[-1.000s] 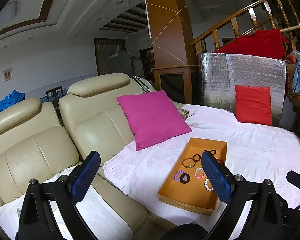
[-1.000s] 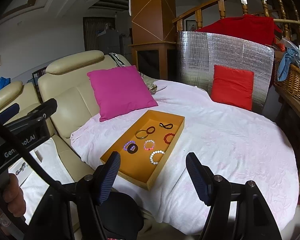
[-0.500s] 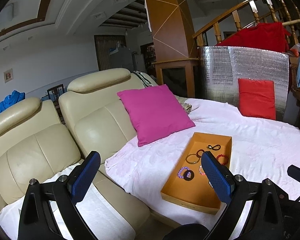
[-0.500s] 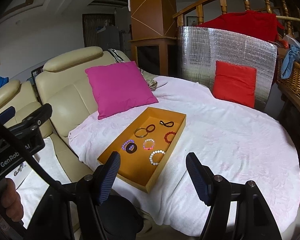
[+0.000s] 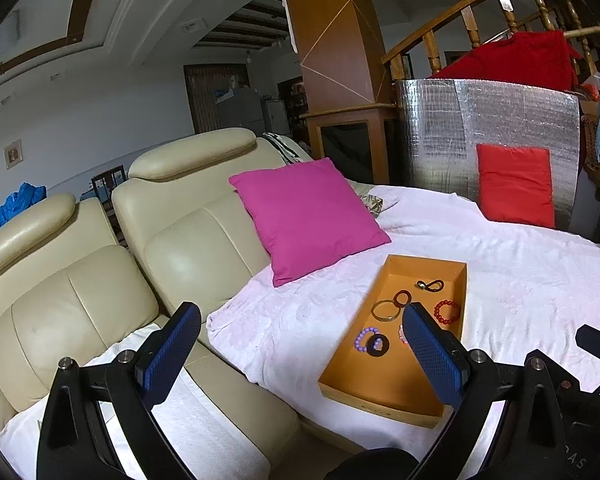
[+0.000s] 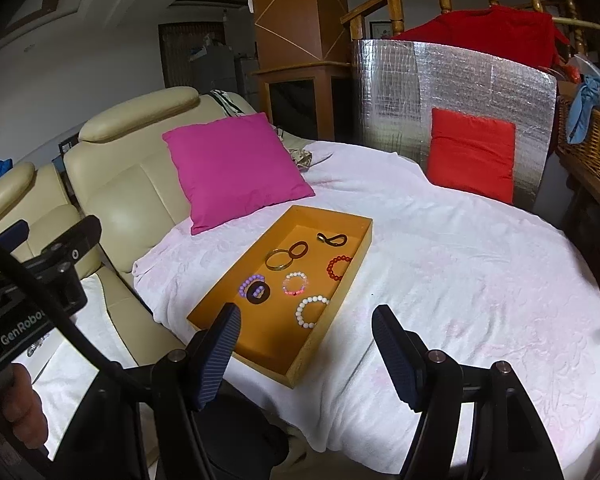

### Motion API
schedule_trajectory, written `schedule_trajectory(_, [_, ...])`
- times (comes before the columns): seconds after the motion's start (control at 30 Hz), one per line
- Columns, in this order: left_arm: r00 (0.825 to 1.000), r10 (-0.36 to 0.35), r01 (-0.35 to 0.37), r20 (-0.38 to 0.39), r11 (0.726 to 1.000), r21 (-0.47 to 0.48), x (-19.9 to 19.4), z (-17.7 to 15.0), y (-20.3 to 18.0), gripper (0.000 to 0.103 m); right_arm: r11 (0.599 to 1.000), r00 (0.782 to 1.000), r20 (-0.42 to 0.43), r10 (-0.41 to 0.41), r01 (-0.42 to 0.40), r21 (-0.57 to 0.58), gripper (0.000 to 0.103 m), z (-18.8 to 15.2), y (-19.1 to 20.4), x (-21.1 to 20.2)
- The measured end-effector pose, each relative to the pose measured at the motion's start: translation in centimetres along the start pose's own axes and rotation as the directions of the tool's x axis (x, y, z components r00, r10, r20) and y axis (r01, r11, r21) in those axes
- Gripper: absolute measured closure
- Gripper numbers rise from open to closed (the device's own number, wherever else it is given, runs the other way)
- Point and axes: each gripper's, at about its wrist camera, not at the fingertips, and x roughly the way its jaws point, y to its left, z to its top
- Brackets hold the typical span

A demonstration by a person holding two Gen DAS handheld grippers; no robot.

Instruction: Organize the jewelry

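An orange tray (image 6: pixel 220 300) (image 5: pixel 352 376) lies on a round table under a white cloth (image 6: pixel 460 280). In it lie several bracelets: a white bead one (image 6: pixel 311 312), a pink one (image 6: pixel 295 283), a red one (image 6: pixel 339 267) (image 5: pixel 447 311), a purple one (image 6: pixel 251 284) (image 5: pixel 363 338), a gold bangle (image 6: pixel 279 259) (image 5: pixel 386 310), a dark ring (image 6: pixel 299 249) and a black clasp (image 6: pixel 332 239) (image 5: pixel 430 285). My right gripper (image 6: pixel 306 354) is open and empty, above the tray's near edge. My left gripper (image 5: pixel 300 354) is open and empty, left of the tray.
A magenta cushion (image 6: pixel 236 168) leans on the cream sofa (image 5: pixel 100 280) left of the table. A red cushion (image 6: pixel 472 156) rests against a silver foil panel (image 6: pixel 452 92) at the back. A wicker basket (image 6: pixel 592 144) stands at the far right.
Both grippers have moved forward and a little left, nearer the tray. Both stay open. The jewelry has not moved.
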Motion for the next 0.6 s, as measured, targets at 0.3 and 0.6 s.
schedule_trajectory(0.3, [1.000,0.013,-0.013,-0.016,1.000,-0.007,1.0,0.0,-0.1,0.003,1.000,1.000,-0.013,0.007,-0.007,-0.019,0.031,0.3,0.6,1.2])
schedule_trajectory(0.6, [0.997,-0.077,0.078,-0.008,0.993,0.091,2.8,0.5,-6.6,0.003,0.998,1.000,-0.003,-0.011,0.011,0.064,0.031,0.6,-4.2,3.3])
